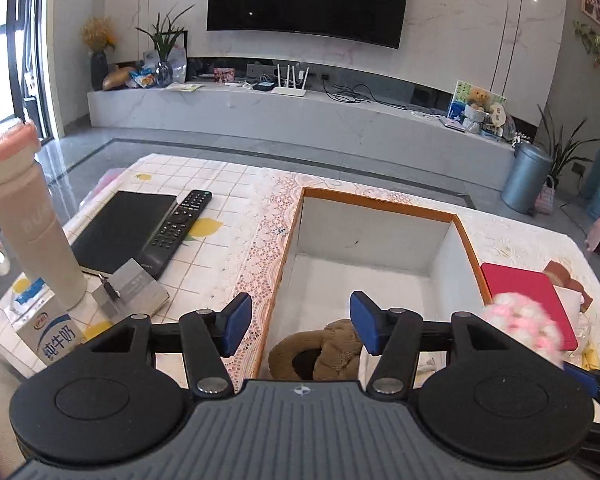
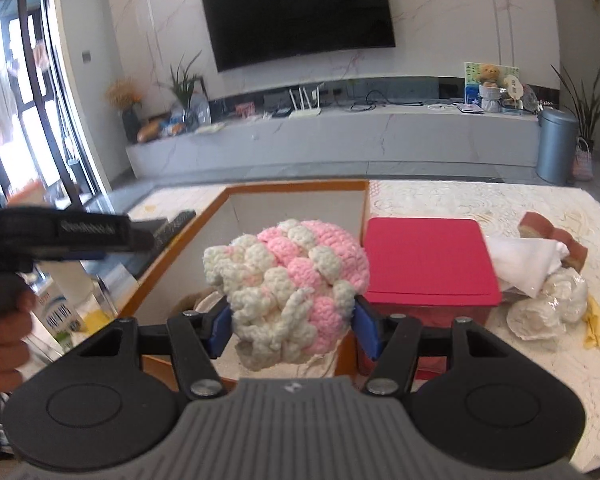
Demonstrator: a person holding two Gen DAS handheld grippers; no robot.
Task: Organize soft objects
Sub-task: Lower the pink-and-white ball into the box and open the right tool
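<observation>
Two tongs are in my hands. My right gripper (image 2: 286,326) has its blue pads pressed into both sides of a pink and white crocheted ball (image 2: 288,284), which bulges up above the fingers and hangs clear of the table. My left gripper (image 1: 300,328) stands open with nothing between its pads; it hovers over the near end of the orange-rimmed box (image 1: 380,200), whose inside is white. In the box's near corner, just below my left pads, lies a brown plush toy (image 1: 332,350). From the left view the crocheted ball shows at the box's right rim, beside the red box (image 2: 428,260) that sits just right of it on the lace tablecloth (image 2: 460,200). Further right on the cloth are a white tissue (image 2: 524,260), a brown block (image 2: 556,238) and a crumpled clear bag (image 2: 548,312). Left of the orange-rimmed box lie a black remote (image 1: 180,232), a black notebook (image 1: 124,228), a tall beige bottle (image 1: 32,220) and a milk carton (image 1: 52,336).
</observation>
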